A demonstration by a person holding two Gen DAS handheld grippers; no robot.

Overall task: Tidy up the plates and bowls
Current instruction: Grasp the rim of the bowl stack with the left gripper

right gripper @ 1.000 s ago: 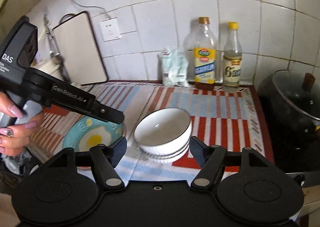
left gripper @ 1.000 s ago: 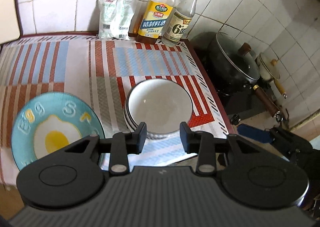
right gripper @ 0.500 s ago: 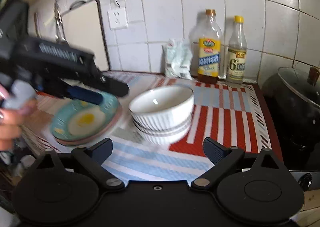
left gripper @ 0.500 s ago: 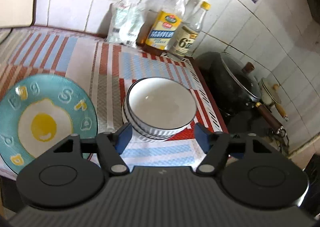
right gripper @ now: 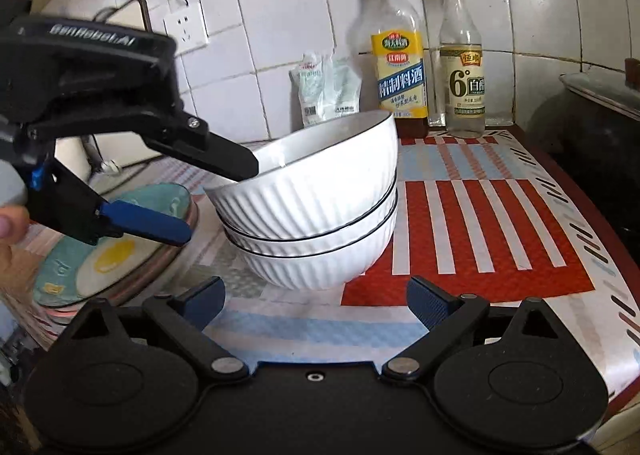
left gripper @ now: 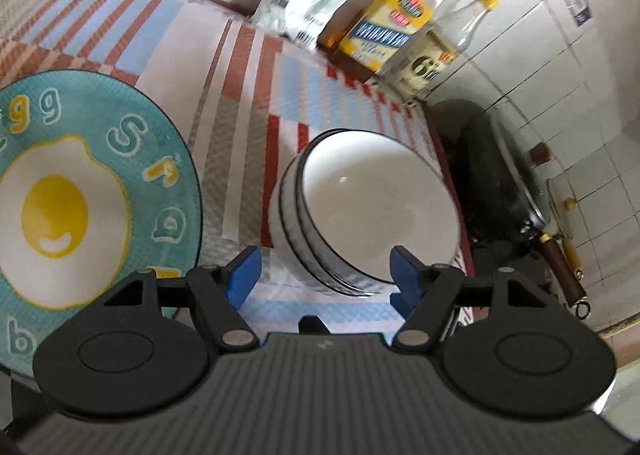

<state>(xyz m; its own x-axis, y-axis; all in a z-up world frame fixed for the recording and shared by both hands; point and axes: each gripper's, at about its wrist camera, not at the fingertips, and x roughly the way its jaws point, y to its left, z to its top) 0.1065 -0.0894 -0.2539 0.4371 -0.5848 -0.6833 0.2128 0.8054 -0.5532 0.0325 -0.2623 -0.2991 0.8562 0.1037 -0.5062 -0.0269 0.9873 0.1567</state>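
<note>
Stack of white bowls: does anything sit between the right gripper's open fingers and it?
Nothing visible does. In the right wrist view, only bare striped cloth lies between the right gripper and the stack of white bowls. The left gripper is at the stack's far left side, off that path.

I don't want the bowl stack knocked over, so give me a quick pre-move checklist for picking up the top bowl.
1. Left gripper jaws open: ok, its pads stand apart with nothing pressed between them.
2. Right gripper jaws open: ok, wide, nothing between them.
3. Top bowl free to lift: ok, it is empty and tilted in the stack, and nothing rests on it.
4. Left gripper lined up on the rim: cannot tell; one finger reaches over the near rim, contact unclear.
5. Egg plate clear of the bowls: ok, it lies apart on the striped mat.
6. Bottles out of the way: ok, they stand back at the wall.
</note>
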